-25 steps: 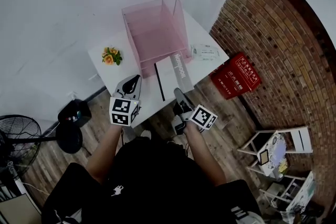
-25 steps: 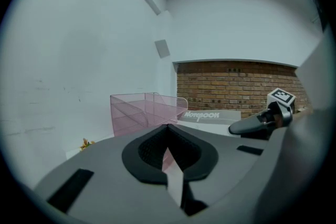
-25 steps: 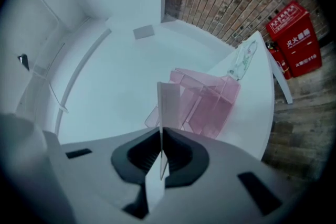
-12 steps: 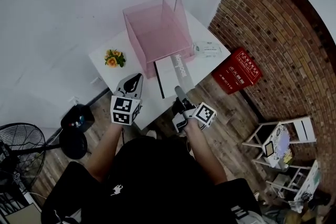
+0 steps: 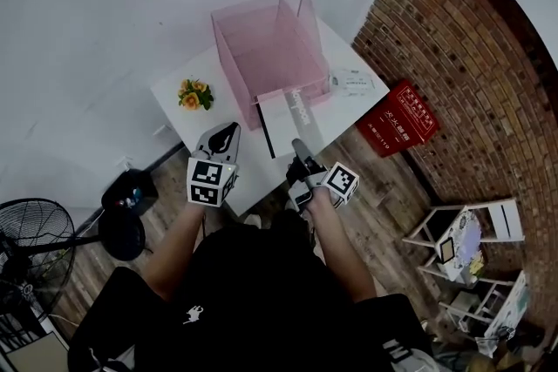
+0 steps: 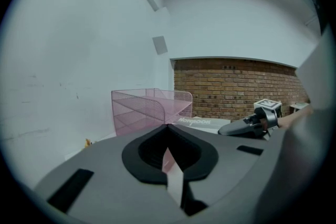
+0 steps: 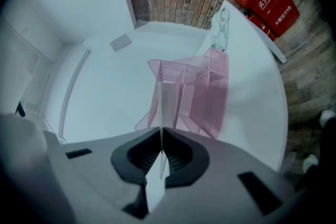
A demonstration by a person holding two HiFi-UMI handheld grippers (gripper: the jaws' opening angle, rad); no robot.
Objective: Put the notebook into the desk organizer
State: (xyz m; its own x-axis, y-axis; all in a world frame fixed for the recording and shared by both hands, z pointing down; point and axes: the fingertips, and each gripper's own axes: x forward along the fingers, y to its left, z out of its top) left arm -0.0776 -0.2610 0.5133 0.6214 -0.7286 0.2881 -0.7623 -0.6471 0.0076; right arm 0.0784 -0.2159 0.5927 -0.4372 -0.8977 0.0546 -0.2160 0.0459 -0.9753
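The pink wire desk organizer (image 5: 270, 48) stands at the back of the white table (image 5: 231, 170). The white-and-grey notebook (image 5: 289, 119) reaches from the table's front edge to the organizer's open front. My right gripper (image 5: 301, 154) is shut on its near edge. In the right gripper view the notebook (image 7: 161, 107) shows edge-on between the pads, with the organizer (image 7: 197, 92) straight behind. My left gripper (image 5: 223, 138) hovers left of the notebook, shut and holding nothing. In the left gripper view I see the organizer (image 6: 149, 110), the notebook (image 6: 202, 122) and the right gripper (image 6: 244, 127).
A small pot of yellow flowers (image 5: 193, 93) sits left of the organizer. A white packet (image 5: 353, 84) lies on the table's right corner. On the wooden floor are red boxes (image 5: 403, 119), a fan (image 5: 26, 244) and a folding stand (image 5: 462, 240). The brick wall (image 5: 471, 39) is to the right.
The right gripper has sunk a little and rolled with the notebook still in its jaws. The left gripper has drifted slightly and stays shut.
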